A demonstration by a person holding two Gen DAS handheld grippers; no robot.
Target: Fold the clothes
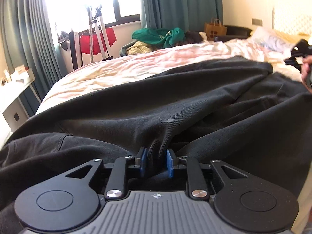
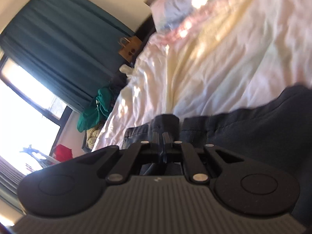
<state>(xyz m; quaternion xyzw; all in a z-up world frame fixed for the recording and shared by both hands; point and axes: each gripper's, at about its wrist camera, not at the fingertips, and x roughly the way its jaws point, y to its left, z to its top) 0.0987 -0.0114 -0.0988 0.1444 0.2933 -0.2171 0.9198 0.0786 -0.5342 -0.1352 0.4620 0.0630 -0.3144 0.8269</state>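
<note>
A large black garment (image 1: pixel 175 101) lies spread over the near half of the bed (image 1: pixel 126 68). My left gripper (image 1: pixel 156 160) is shut on a bunched fold of the garment between its blue pads (image 1: pixel 169 163). My right gripper (image 2: pixel 161 136) is shut on an edge of the same garment (image 2: pixel 253 128), which looks dark blue-grey in the tilted, blurred right wrist view. In the left wrist view the right gripper (image 1: pixel 298 58) shows at the far right edge, holding the cloth above the bed.
The bed has a pale, wrinkled sheet (image 2: pixel 214 62) and a pillow (image 1: pixel 273 39) at its head. Beyond the far side are green clothes (image 1: pixel 161 36), a brown paper bag (image 1: pixel 214 28), a tripod (image 1: pixel 97 29), teal curtains (image 1: pixel 181 2) and a white desk (image 1: pixel 13 95) at left.
</note>
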